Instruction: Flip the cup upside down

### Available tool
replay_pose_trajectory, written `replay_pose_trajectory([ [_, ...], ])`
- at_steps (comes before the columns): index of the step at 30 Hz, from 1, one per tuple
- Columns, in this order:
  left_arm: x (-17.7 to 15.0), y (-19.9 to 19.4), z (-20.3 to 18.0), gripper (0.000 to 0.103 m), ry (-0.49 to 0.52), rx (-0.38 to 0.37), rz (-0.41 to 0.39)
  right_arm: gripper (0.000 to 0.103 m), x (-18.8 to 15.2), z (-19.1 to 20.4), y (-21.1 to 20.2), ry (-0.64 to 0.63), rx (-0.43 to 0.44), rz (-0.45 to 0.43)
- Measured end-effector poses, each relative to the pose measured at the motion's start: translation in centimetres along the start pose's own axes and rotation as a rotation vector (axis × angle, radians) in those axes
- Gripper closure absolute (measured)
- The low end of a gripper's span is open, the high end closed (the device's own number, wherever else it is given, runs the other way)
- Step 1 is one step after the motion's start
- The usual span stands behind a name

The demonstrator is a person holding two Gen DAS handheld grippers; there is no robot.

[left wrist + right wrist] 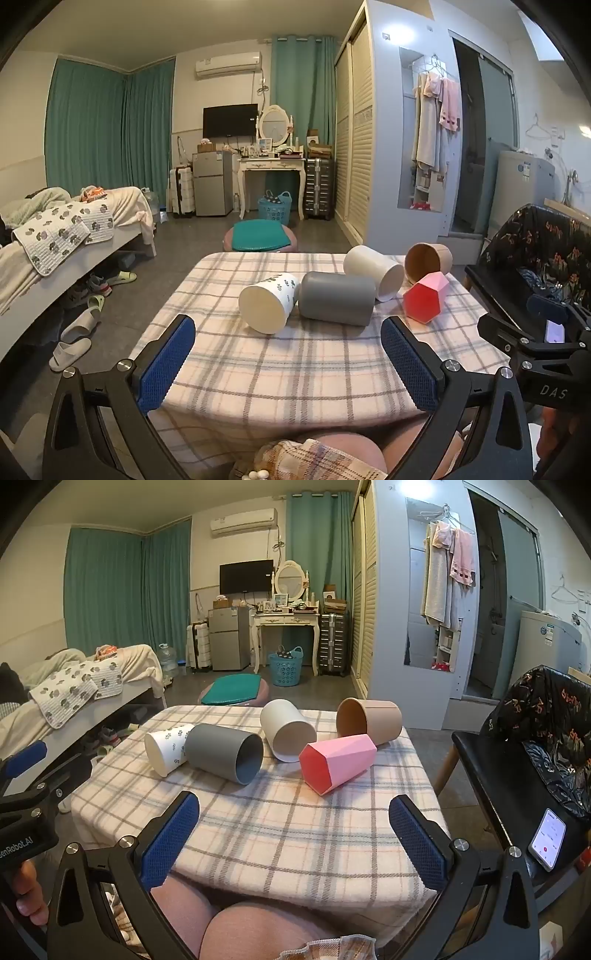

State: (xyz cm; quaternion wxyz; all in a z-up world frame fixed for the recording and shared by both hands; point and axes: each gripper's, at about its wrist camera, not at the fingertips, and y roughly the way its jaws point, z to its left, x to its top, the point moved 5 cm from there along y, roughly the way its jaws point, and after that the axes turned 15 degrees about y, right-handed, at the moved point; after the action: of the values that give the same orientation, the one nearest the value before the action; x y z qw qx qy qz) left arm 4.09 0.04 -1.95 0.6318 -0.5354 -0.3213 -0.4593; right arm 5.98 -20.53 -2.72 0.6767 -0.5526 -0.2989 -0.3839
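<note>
Checked cloth covered the worktop (258, 834), where five cups lay on their sides in a loose row: leaf-print cup (166, 747), grey cup (221, 753), white cup (286, 729), brown cup (369, 720), pink cup (338, 762). The left tool (288, 354) and right tool (295, 834) both gaped wide and empty, short of the cups. Round cups would likely roll if nudged off-centre, and the close neighbours could get knocked.

left gripper (288, 354): jaws spread wide, blue pads (168, 363) at the lower corners of its own view, holding nothing
right gripper (293, 830): jaws wide apart, empty, low in its frame
left hand (27, 893): fingers wrapped on the handle, lower left of the right wrist view
knees (258, 928): bottom centre, between the fingers
</note>
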Motion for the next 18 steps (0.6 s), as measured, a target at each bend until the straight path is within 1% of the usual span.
replay_pose_trajectory([
  [2,-0.2,-0.5,0.0,0.000,-0.002,0.003,-0.003,0.000,0.0,0.0,0.0,0.000,0.001,-0.002],
  [3,-0.1,0.3,0.0,0.000,0.003,-0.012,0.036,0.000,0.0,0.0,0.0,-0.001,0.001,-0.006],
  [9,-0.7,0.6,-0.1,0.000,-0.002,-0.009,0.033,0.000,0.0,0.0,-0.1,-0.001,0.002,-0.013],
  [10,0.0,0.2,0.0,0.000,0.003,-0.009,0.033,0.000,0.0,0.0,-0.1,-0.002,0.002,-0.013],
  [18,0.2,0.1,0.4,0.000,0.001,-0.009,0.031,0.000,0.0,-0.1,-0.1,-0.003,0.000,-0.013],
])
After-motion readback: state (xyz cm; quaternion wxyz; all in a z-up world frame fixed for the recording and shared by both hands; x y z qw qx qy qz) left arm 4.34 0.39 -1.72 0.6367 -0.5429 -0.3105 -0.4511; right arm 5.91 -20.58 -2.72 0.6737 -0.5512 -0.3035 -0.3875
